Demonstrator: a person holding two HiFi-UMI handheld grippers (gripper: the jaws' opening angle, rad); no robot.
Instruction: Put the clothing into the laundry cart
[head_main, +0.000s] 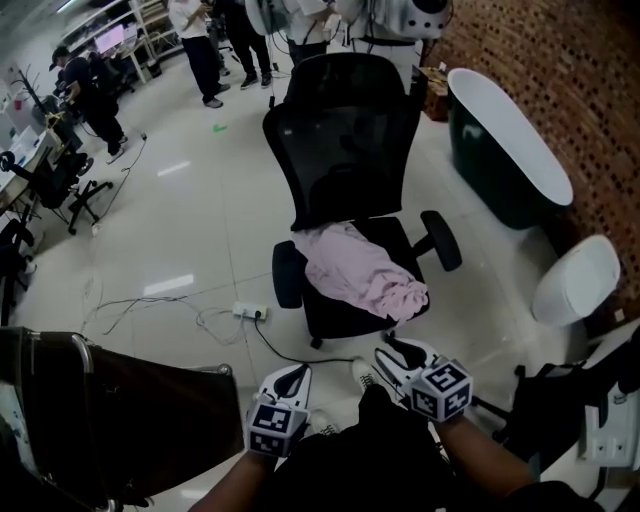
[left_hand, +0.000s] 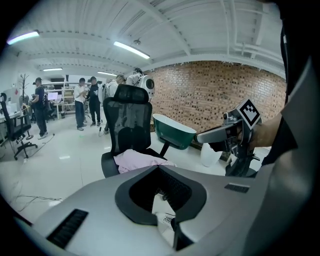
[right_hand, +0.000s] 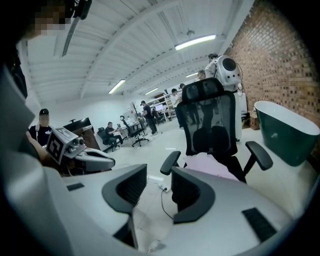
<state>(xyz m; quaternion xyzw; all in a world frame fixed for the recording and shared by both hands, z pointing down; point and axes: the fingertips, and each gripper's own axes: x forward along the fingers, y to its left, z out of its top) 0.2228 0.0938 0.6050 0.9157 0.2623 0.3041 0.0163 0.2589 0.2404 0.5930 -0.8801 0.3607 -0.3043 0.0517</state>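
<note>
A crumpled pink garment lies on the seat of a black mesh office chair, straight ahead of me. It also shows in the left gripper view as the pink garment and in the right gripper view. The laundry cart, dark fabric on a metal frame, stands at my lower left. My left gripper is held low in front of me, its tips together and empty. My right gripper is beside it, just short of the chair seat, with a gap between its jaws and nothing in it.
A dark green bathtub stands along the brick wall at the right, with a white rounded fixture nearer me. A power strip and cables lie on the floor left of the chair. People and desks are at the far left.
</note>
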